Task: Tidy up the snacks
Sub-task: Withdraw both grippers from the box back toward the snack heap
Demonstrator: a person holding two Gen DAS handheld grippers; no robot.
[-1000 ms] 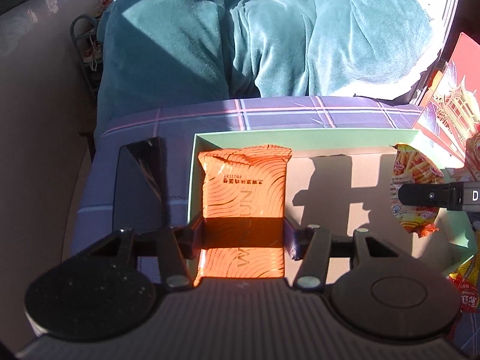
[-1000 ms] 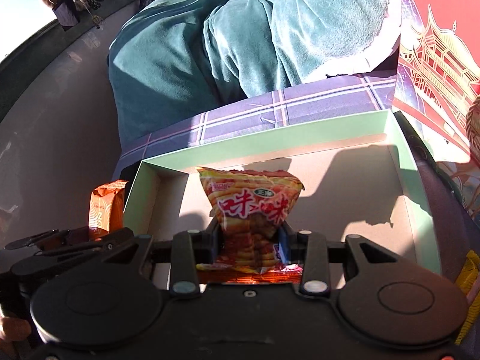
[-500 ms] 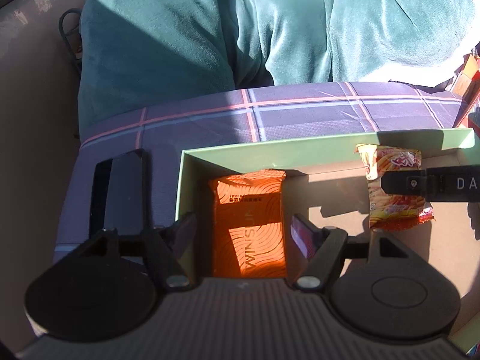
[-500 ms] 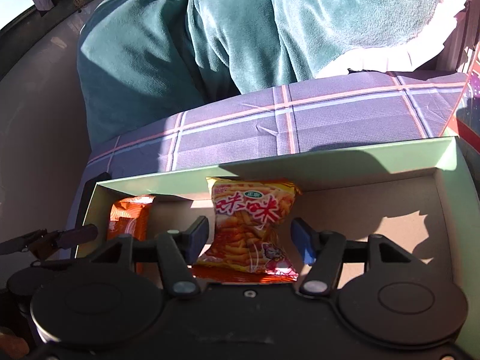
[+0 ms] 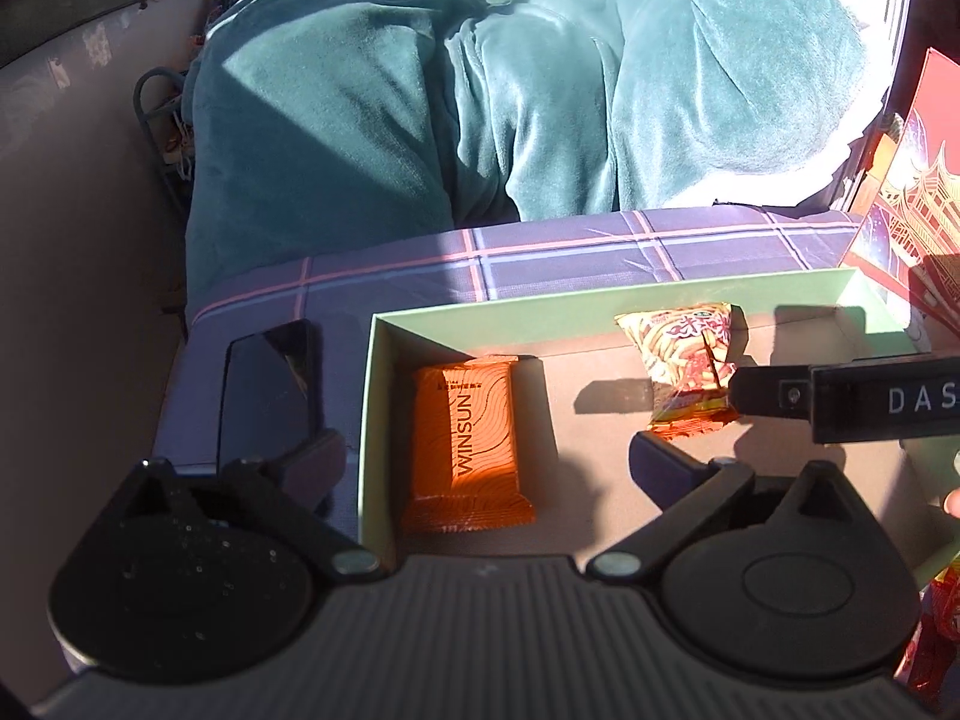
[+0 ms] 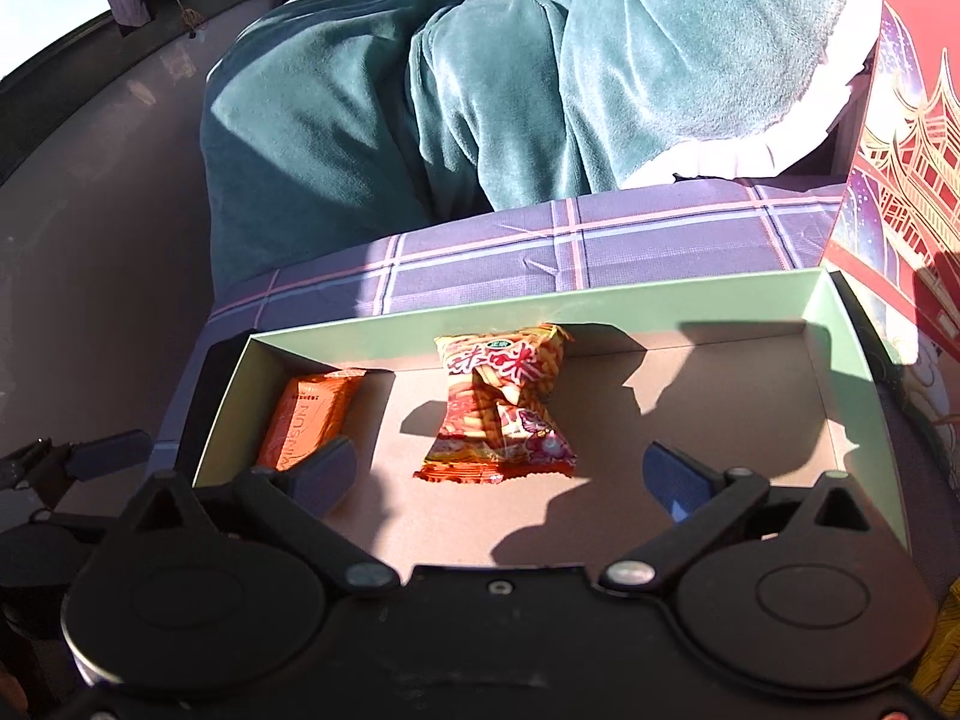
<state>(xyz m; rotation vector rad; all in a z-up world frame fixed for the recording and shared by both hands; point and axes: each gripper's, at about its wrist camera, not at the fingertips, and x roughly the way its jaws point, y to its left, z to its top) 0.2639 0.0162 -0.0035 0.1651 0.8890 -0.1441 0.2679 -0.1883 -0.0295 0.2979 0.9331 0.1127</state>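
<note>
An orange WINSUN packet (image 5: 465, 444) lies flat in the left end of the green-rimmed cardboard box (image 5: 600, 300). It also shows in the right wrist view (image 6: 309, 420). A red and yellow snack-stick bag (image 6: 501, 408) lies in the middle of the box (image 6: 600, 312); it also shows in the left wrist view (image 5: 684, 372). My left gripper (image 5: 480, 471) is open and empty, just behind the orange packet. My right gripper (image 6: 501, 477) is open and empty, just behind the snack bag. One right finger shows in the left wrist view (image 5: 774, 399).
The box rests on a purple plaid cloth (image 5: 540, 252). A black phone (image 5: 264, 384) lies left of the box. A red decorated lid (image 6: 900, 168) stands at the right. A person in a teal fleece (image 5: 510, 78) sits beyond. More snack packets (image 5: 936, 630) lie at the right.
Both grippers opened and let go of their packets into the box, then drew back and up. The orange packet and the snack bag now lie free on the box floor.
</note>
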